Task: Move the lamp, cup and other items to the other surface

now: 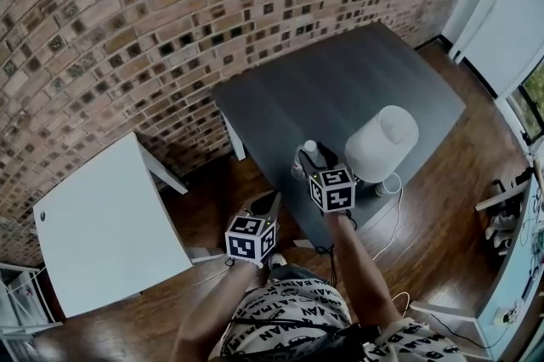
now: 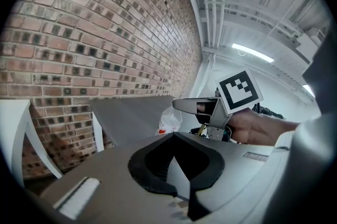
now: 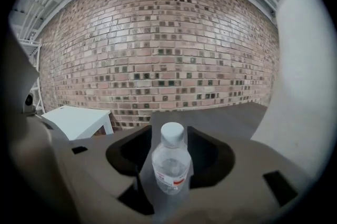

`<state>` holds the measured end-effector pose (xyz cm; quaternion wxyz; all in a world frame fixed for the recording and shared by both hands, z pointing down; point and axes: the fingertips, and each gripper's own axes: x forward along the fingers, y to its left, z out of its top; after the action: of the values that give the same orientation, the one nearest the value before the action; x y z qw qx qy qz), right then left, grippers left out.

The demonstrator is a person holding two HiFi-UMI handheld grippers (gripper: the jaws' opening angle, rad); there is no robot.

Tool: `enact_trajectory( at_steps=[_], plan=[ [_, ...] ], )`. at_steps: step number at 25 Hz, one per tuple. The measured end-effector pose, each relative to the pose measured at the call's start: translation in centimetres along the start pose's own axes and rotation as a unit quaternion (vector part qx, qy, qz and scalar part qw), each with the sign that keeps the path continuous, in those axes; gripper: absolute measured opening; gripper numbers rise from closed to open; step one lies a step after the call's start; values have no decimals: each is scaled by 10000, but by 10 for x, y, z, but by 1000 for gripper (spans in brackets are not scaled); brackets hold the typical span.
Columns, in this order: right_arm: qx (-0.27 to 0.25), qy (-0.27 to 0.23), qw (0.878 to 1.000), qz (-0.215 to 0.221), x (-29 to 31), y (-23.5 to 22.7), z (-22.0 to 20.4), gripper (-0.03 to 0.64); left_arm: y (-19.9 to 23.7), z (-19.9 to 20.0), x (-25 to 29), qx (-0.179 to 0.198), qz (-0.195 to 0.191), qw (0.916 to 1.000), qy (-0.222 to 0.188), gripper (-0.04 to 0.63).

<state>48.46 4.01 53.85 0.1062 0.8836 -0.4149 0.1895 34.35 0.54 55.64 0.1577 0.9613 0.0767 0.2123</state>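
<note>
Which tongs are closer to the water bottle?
Right. The right tongs are clamped on the water bottle over the dark table. The left tongs hang off the table's edge, apart from the bottle, shut and empty.

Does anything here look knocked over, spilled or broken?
Nothing stands out. The lamp stands upright on the dark table, and the water bottle is upright and capped between the right gripper's fingers. The lamp's white cord trails off the table edge to the floor.

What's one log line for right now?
right gripper: fingers shut on bottle | left gripper: shut, empty | lamp: on dark table
</note>
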Motion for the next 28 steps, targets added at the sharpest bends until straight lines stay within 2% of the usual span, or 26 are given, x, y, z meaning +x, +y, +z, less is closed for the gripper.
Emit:
enact_trajectory(
  at_steps=[7, 9, 16, 22, 28],
  plan=[
    [-108, 158, 9998, 57, 13, -2, -2, 199, 10, 1, 6, -89, 93, 9999, 26, 0],
    [-144, 196, 9997, 79, 14, -3, -2, 166, 11, 0, 6, -119, 117, 9999, 14, 0],
    [-308, 97, 9991, 262, 3, 15, 12, 164, 21, -2, -16, -235, 320, 9991, -126, 0],
    [-498, -46, 9967, 644, -15, 65, 25, 164, 33, -11, -67, -373, 693, 9964, -326, 0],
    [-727, -84, 9886, 1313, -24, 164, 27, 164, 57, -37, -149, -622, 1246, 9890, -507, 0]
  ],
)
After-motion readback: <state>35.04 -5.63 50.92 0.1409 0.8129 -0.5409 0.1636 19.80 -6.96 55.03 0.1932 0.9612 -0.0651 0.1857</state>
